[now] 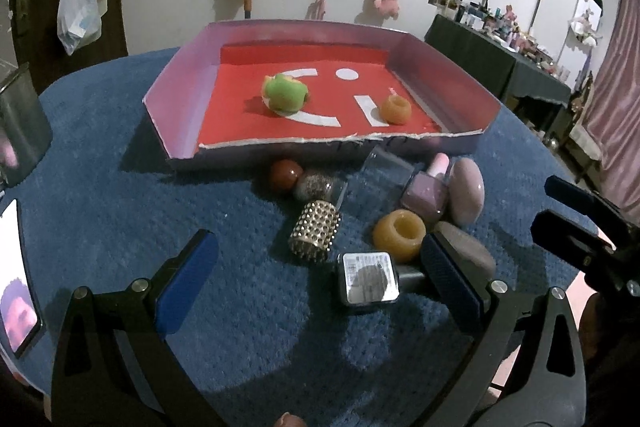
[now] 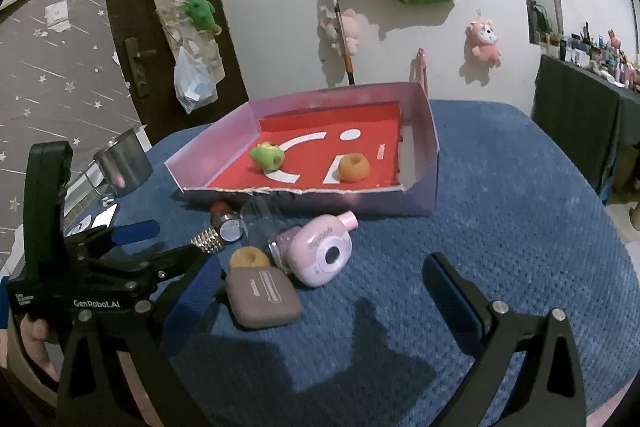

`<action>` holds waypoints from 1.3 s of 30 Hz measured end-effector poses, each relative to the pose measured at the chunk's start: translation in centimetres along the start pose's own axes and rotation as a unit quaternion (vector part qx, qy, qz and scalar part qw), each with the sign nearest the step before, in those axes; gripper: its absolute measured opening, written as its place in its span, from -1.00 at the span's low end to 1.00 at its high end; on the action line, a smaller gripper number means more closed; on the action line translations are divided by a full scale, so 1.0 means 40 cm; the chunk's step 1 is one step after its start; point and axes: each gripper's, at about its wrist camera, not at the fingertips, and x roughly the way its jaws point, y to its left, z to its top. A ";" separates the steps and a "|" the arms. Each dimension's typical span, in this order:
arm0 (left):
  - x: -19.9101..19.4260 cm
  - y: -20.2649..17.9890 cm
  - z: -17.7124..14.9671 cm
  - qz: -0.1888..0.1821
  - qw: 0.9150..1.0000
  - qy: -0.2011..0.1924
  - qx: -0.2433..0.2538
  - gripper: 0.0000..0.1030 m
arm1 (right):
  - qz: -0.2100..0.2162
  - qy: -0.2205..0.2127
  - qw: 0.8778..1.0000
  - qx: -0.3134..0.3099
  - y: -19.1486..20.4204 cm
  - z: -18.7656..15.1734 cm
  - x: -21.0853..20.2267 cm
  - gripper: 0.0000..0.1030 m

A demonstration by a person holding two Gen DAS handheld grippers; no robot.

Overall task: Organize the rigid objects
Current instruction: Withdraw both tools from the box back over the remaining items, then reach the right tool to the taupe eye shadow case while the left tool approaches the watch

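- Hovering low over the near part of the blue-covered bench (image 1: pixel 120 211), the left gripper (image 1: pixel 320 267) has its jaws spread wide and holds nothing.
- A square glass bottle (image 1: pixel 369 279) with a label on its face lies on its side between the left fingers, closer to the right one, touching neither clearly.
- Just beyond it stand a studded gold cap (image 1: pixel 315 230) and an amber ring (image 1: pixel 399 234); a grey-brown case (image 1: pixel 466 247) sits behind the right finger.
- Farther toward the box lie a red ball (image 1: pixel 285 175), a lilac polish bottle (image 1: pixel 427 189) and a pink toy camera (image 1: pixel 466 190), bunched together.
- The open cardboard box (image 1: pixel 172 99) rests at the far middle of the bench; on its red floor are a green toy (image 1: pixel 285 94) and a second amber ring (image 1: pixel 395 110), well apart.
- The right gripper (image 2: pixel 324 297) is also wide open and empty, above bare cloth near the bench's near edge, with the grey-brown case just beside its left finger.
- A steel cup (image 2: pixel 122 163) stands at the bench's left edge.
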 end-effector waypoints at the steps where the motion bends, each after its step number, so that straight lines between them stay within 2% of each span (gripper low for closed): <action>1: 0.001 0.000 -0.001 0.001 1.000 0.002 -0.001 1.00 | 0.001 0.002 1.000 0.000 0.000 -0.003 0.002 1.00; 10: 0.029 0.015 -0.021 0.003 0.999 0.028 -0.019 1.00 | -0.001 0.029 1.000 0.002 0.002 -0.038 0.033 1.00; 17: 0.039 -0.009 -0.030 0.010 0.999 0.032 0.003 1.00 | 0.014 0.044 0.999 -0.003 0.015 -0.054 0.052 1.00; 29: 0.039 0.027 -0.028 -0.006 0.999 0.043 -0.018 1.00 | 0.018 0.064 0.998 -0.002 0.015 -0.063 0.084 1.00; 39: 0.027 0.029 -0.033 0.001 0.999 0.040 0.001 1.00 | 0.016 0.070 0.997 -0.003 0.019 -0.066 0.098 1.00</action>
